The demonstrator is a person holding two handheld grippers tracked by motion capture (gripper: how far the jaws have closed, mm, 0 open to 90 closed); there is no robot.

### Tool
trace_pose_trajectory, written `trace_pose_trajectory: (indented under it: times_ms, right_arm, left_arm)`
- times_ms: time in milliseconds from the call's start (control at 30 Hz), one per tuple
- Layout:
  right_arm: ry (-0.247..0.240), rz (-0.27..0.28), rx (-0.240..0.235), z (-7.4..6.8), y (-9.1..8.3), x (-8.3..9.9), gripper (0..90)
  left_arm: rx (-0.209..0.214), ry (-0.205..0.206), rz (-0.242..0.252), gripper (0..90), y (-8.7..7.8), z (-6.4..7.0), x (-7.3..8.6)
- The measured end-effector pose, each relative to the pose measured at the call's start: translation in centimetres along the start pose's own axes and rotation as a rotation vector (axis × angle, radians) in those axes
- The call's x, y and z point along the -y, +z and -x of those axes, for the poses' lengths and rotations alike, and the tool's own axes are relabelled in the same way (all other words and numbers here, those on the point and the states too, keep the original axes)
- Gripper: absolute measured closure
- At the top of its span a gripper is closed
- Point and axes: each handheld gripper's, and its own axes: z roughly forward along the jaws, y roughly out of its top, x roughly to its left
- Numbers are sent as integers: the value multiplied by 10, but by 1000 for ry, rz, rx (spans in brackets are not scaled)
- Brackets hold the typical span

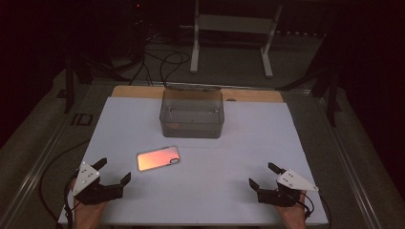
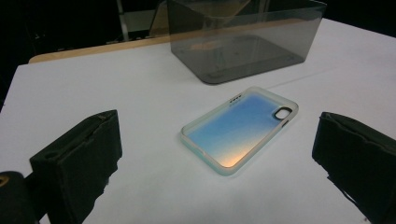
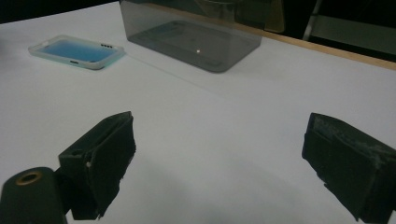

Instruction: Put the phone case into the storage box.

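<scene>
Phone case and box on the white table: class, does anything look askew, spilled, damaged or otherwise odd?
Nothing is spilled or broken. The translucent phone case with the orange-to-blue sheen lies flat, open side up, at a slant to the white table sheet. The smoky clear plastic box stands upright and apart behind it.

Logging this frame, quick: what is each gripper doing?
Left gripper: open, holding nothing, near the translucent phone case.
Right gripper: open, holding nothing.

A clear smoky plastic bin point(image 1: 192, 114) stands at the white counter's point(image 1: 267, 143) far edge; a white metal stand point(image 1: 233, 33) beyond.
</scene>
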Motion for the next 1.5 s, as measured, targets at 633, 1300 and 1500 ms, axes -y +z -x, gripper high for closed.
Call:
trace_pose_trajectory:
  times_ms: [633, 1300, 1500]
  right_arm:
    - [3, -10, 2, 1, 2, 1, 94]
    - [4, -17, 9, 2, 4, 1, 95]
    - [5, -19, 16, 2, 5, 1, 94]
  left_arm:
    - [-17, -21, -18, 33, 1, 0, 0]
    - [-3, -24, -46, 27, 13, 2, -10]
    - [-12, -23, -64, 27, 17, 2, -15]
